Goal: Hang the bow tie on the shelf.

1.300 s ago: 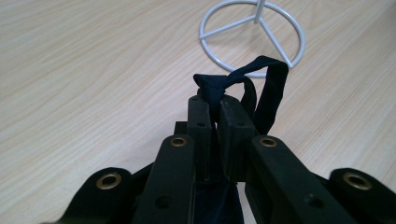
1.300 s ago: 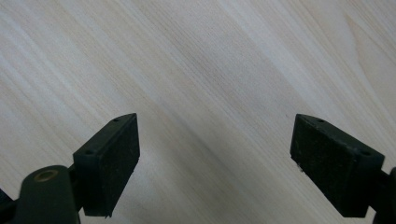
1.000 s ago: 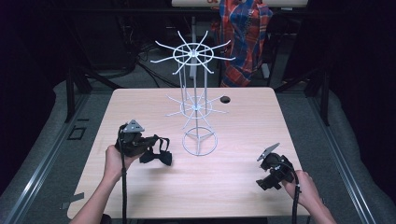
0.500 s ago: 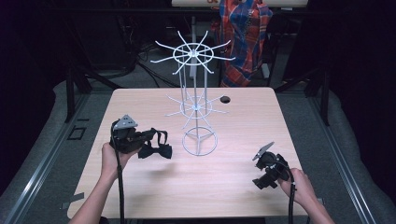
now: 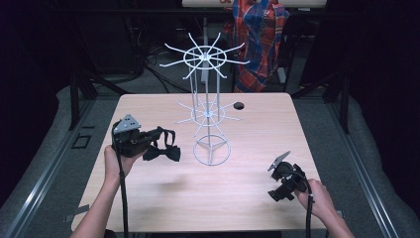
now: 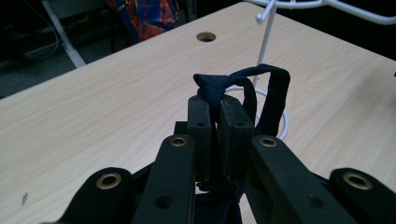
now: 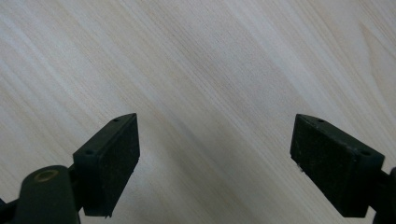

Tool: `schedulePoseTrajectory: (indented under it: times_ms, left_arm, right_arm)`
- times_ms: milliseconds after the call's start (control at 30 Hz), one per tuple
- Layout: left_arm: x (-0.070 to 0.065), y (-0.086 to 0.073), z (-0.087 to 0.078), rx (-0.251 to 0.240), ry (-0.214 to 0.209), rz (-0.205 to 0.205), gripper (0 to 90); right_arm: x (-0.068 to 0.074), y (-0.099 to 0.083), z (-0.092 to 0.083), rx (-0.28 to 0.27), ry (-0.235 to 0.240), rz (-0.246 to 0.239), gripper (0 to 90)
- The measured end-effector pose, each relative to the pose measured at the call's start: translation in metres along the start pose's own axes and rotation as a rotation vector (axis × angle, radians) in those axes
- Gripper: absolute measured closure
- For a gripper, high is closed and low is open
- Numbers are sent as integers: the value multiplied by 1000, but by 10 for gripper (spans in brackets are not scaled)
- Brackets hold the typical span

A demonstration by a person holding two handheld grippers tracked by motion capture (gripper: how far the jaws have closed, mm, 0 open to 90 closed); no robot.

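The left gripper (image 5: pixel 148 141) is clamped on the knot of a dark bow tie (image 5: pixel 163 148), held above the table (image 5: pixel 148 198) left of the white wire rack (image 5: pixel 208 114). Loop the strap over a lower hook without tipping the rack. The right gripper (image 7: pixel 215 163), jaws apart, idles over bare wood. Compared with a second ago, the left gripper is rotated and has moved farther from the rack.

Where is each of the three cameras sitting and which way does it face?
High view: above the person's side, looking forward and down at the table; forearms, both tools.
Left gripper view: on the left tool, facing the bow tie and white wire rack.
Right gripper view: on the right tool, facing down.
All share the tabletop.
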State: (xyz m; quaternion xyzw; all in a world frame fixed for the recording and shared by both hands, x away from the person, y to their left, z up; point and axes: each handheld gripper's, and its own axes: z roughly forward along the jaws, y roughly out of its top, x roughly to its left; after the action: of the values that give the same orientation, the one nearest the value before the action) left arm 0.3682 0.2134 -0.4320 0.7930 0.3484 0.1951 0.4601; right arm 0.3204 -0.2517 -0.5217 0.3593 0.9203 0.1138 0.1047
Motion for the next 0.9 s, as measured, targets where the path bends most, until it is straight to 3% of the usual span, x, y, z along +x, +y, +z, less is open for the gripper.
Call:
schedulePoseTrajectory:
  times_ms: [533,900]
  left_arm:
    - [2,17,-4,-51,-2,0,840]
    - [-1,27,9,-41,4,-7,838]
  right_arm:
    - [0,0,1,8,7,3,154]
    - [-1,0,3,15,10,2,154]
